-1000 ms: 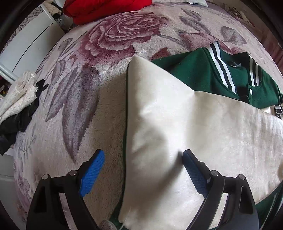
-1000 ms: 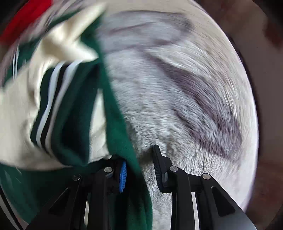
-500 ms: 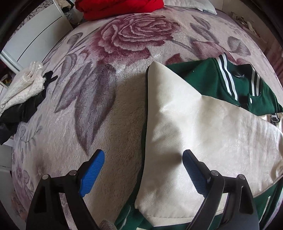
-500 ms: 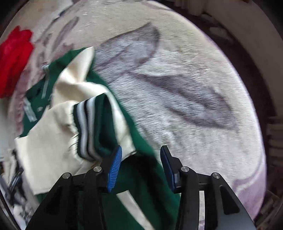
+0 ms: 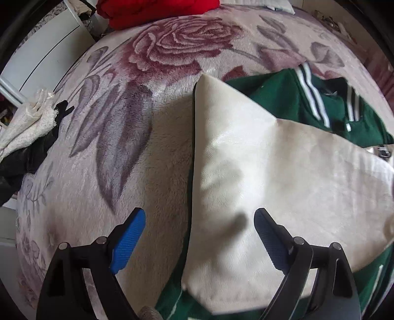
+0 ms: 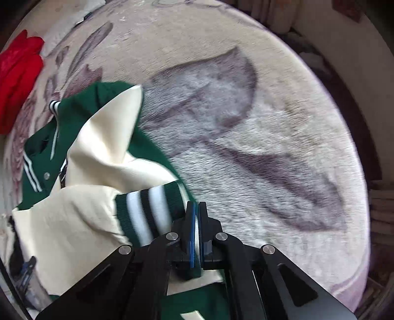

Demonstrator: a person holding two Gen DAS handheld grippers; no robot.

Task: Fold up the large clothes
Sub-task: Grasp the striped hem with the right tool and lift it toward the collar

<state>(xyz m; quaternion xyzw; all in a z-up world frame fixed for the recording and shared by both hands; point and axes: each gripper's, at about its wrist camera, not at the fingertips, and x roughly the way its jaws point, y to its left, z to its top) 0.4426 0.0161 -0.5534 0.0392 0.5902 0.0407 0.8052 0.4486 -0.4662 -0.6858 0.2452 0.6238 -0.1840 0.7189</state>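
Observation:
A green varsity jacket (image 5: 275, 98) with cream sleeves lies on a floral blanket (image 5: 172, 49). My left gripper (image 5: 199, 213) hangs open above a flat cream sleeve (image 5: 270, 172), one blue pad over the blanket and the other over the sleeve, holding nothing. In the right wrist view, my right gripper (image 6: 197, 206) points down with its jaws together. The blurred striped cuff (image 6: 147, 211) ends right against its left finger. A thin pale sliver shows between the pads; I cannot tell whether fabric is pinched there. The jacket's green body (image 6: 41, 152) lies to the left.
A red garment (image 5: 160, 9) lies at the far end of the bed and shows again as a red heap (image 6: 17, 73). Cream and black clothes (image 5: 24, 128) sit at the left edge beside a white cabinet (image 5: 49, 49). Bare blanket (image 6: 246, 123) stretches to the right.
The right gripper let go of the green hem, opened wider, rose and shifted along the jacket, then closed beside the striped cuff. The left gripper stayed open and only drifted slightly.

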